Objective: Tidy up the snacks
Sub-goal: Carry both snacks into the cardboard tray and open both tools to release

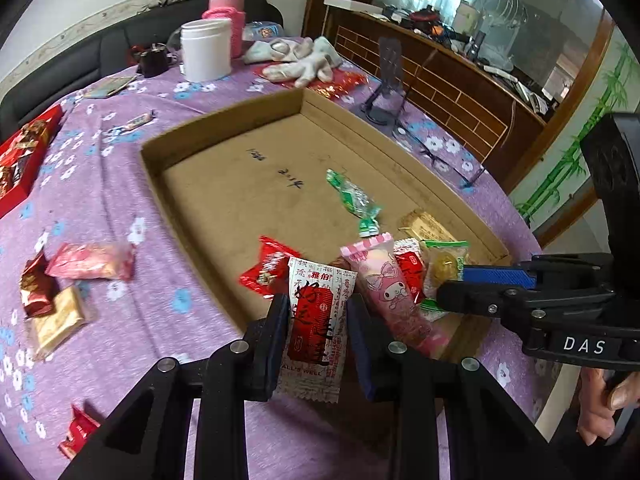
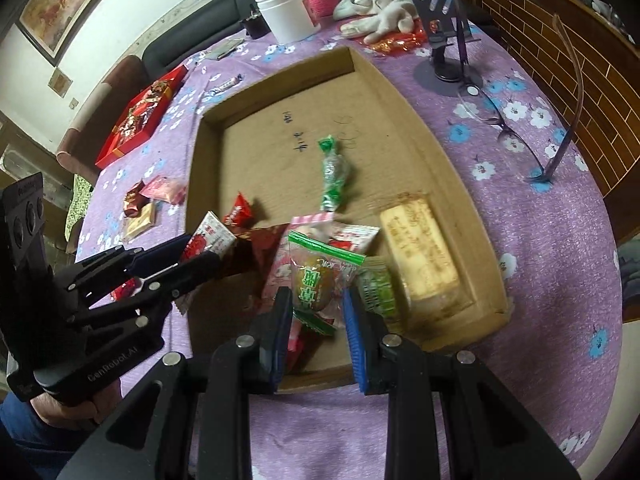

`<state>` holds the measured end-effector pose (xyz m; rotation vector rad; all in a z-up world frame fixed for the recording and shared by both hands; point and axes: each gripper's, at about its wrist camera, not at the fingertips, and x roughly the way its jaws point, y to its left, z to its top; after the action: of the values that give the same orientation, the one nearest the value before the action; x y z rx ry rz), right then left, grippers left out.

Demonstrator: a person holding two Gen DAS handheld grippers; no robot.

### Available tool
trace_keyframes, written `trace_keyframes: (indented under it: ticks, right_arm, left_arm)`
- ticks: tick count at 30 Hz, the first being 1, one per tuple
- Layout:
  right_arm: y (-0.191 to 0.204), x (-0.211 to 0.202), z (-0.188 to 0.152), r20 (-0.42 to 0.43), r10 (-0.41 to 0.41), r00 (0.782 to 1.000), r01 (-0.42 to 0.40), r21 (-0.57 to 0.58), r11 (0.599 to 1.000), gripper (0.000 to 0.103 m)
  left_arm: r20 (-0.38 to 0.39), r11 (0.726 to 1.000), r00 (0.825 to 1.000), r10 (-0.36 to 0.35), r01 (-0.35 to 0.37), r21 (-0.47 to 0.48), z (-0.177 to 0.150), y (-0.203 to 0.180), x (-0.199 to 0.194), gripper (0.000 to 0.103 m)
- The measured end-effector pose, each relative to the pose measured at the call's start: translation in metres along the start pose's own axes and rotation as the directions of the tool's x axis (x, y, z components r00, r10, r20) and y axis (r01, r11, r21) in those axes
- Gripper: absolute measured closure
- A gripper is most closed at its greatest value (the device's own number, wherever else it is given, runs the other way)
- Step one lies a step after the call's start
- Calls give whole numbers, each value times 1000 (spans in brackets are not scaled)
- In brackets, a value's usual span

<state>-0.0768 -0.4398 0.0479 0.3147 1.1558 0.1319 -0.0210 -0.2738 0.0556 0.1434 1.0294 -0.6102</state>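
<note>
A shallow cardboard box (image 1: 224,128) (image 2: 276,76) lies on the purple flowered tablecloth. My left gripper (image 1: 318,344) (image 2: 200,252) is shut on a white-and-red snack packet (image 1: 316,328) (image 2: 208,240), held over the box's near left edge. My right gripper (image 2: 316,320) (image 1: 452,280) is shut on a clear green-edged packet (image 2: 320,280) (image 1: 444,264) over the box's near part. Inside the box lie a pink packet (image 1: 384,284), red candies (image 1: 268,268), a green candy (image 1: 352,200) (image 2: 334,172) and a beige bar (image 2: 420,256).
Loose snacks lie on the cloth left of the box: a pink packet (image 1: 92,262), a gold wafer (image 1: 56,320), a red packet (image 1: 78,430). A red box (image 2: 140,112), a white jar (image 1: 206,50), a phone stand (image 2: 444,40) and glasses (image 2: 516,132) stand around.
</note>
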Motion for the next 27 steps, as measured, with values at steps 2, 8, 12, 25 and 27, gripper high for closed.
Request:
trace_keyframes:
  ticks: [2,8,12,25,27]
  right_arm:
    - [-5,4,2,-10,-1,1000,2,6,1000,78]
    - [-10,10,11,-2,-11,1000,11,-8,1000,78]
    - [-11,13,19,7,-21,1000,21,-19,1000,78]
    - [-11,18,36,28,-38,999,38,-11,999,77]
    - [-10,15,34,34,-35,999,35,-12,999,77]
  left_arm:
    - [1,1000,1000,0,0,13,3,-6,4,72]
    - [-2,1000,1000,2,-2,18,11,-11,16,72]
    - [9,1000,1000,14,-14,16,18,-12,21,72]
    - [33,1000,999,24,-24,0,21,-14,17,71]
    - [33,1000,999,21,-21,4,21,-15,15,70]
